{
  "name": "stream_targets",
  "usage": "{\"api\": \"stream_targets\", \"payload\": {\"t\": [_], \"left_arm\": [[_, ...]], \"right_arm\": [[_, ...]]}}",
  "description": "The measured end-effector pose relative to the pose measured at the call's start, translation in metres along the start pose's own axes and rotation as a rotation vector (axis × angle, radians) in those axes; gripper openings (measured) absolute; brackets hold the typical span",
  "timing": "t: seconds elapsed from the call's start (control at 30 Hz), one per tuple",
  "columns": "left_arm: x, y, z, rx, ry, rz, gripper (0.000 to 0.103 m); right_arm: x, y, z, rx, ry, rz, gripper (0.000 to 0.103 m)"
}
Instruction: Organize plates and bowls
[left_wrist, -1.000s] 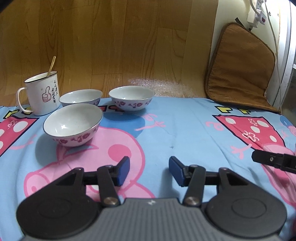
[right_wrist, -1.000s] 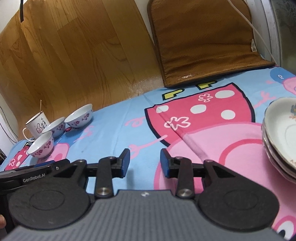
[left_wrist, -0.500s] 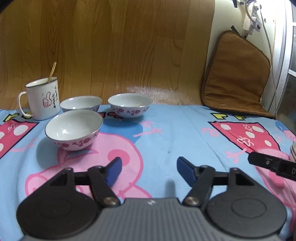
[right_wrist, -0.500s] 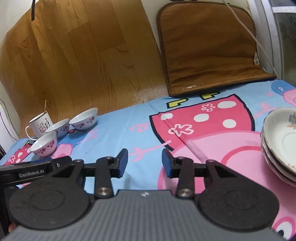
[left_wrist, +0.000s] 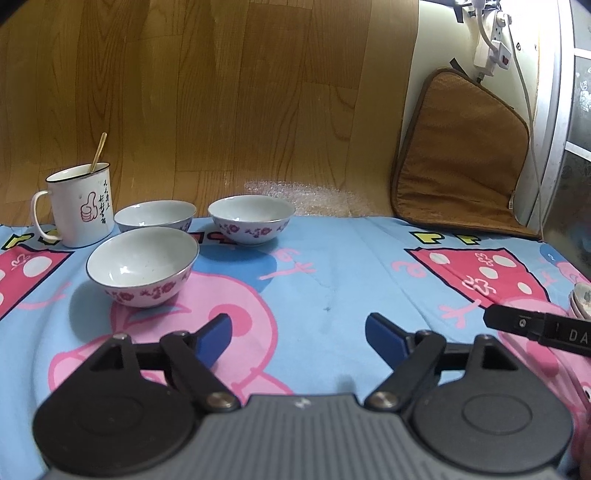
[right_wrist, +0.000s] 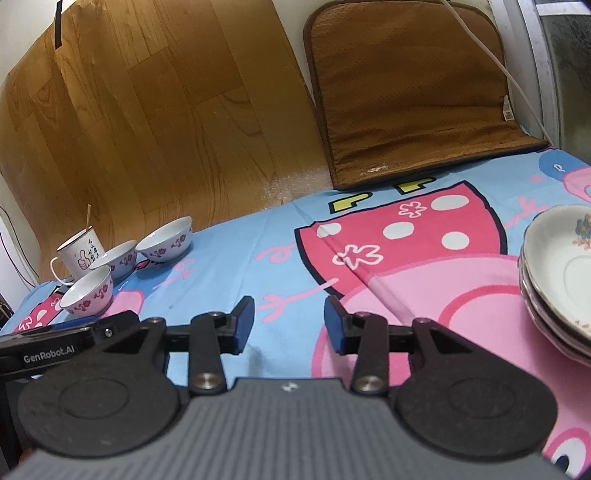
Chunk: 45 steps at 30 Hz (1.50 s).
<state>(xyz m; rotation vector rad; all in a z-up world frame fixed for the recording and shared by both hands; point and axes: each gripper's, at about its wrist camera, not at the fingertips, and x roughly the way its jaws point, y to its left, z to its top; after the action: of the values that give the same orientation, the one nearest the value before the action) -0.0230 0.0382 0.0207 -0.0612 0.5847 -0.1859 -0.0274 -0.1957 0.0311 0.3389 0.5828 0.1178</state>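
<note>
Glazed white porcelain with purple flower print marks the three bowls, all loose on the cartoon-print cloth (left_wrist: 332, 258). In the left wrist view, the nearest bowl (left_wrist: 142, 266) sits at 10 o'clock from the left gripper (left_wrist: 297, 338); the middle bowl (left_wrist: 155, 216) lies behind it at 11 o'clock, and the far bowl (left_wrist: 251, 219) stands nearer 12 o'clock. The bowls are close together, but none is nested in another. A white mug (left_wrist: 81, 206) with a spoon in it stands just beside the middle bowl.

The plate stack (right_wrist: 557, 277) lies at 2 o'clock from the right gripper (right_wrist: 290, 325), at the right edge of that view. Several plates appear already stacked; the exact count cannot be told.

Gripper state:
- Left gripper: jaws spread wide, nothing between them, above the cloth.
- Right gripper: jaws parted, nothing between them, above the cloth.

Task progress, as judged:
1. Plates: apparently gathered into one pile.
2. Bowls: not yet stacked; this work remains.
3. Probable next step: the left gripper advances toward 10 o'clock, takes the nearest bowl by its rim and sets it into another.

A brown cushion (right_wrist: 406, 92) leans on the wall at 12 o'clock, well apart from the crockery.
</note>
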Motion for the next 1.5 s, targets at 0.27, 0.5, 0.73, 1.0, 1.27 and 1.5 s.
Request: {"api": "stream_targets", "payload": {"t": [0.27, 0.5, 0.73, 1.0, 1.27, 1.5], "left_arm": [[-0.0016, 0.001, 0.0001, -0.004, -0.012, 0.0, 0.087], [-0.0042, -0.0003, -0.0005, -0.001, -0.035, 0.0, 0.087], [-0.006, 0.0003, -0.0008, -0.007, -0.053, 0.005, 0.087], [-0.0077, -0.0025, -0.0015, 0.013, -0.061, 0.006, 0.087], [-0.0086, -0.0037, -0.001, 0.021, -0.062, 0.006, 0.087], [-0.0087, -0.0038, -0.0013, 0.02, -0.063, 0.007, 0.087]], "right_arm": [[-0.0004, 0.0001, -0.0005, -0.001, -0.002, 0.0, 0.046], [-0.0003, -0.0001, -0.0006, -0.001, -0.003, 0.0, 0.047], [-0.0001, -0.0003, -0.0008, -0.001, -0.003, -0.001, 0.048], [0.0, 0.0001, -0.0012, 0.0, -0.003, -0.001, 0.048], [0.0004, 0.0002, -0.0015, 0.0, -0.004, -0.001, 0.048], [0.0002, 0.0007, -0.0019, -0.002, -0.004, -0.002, 0.048]]}}
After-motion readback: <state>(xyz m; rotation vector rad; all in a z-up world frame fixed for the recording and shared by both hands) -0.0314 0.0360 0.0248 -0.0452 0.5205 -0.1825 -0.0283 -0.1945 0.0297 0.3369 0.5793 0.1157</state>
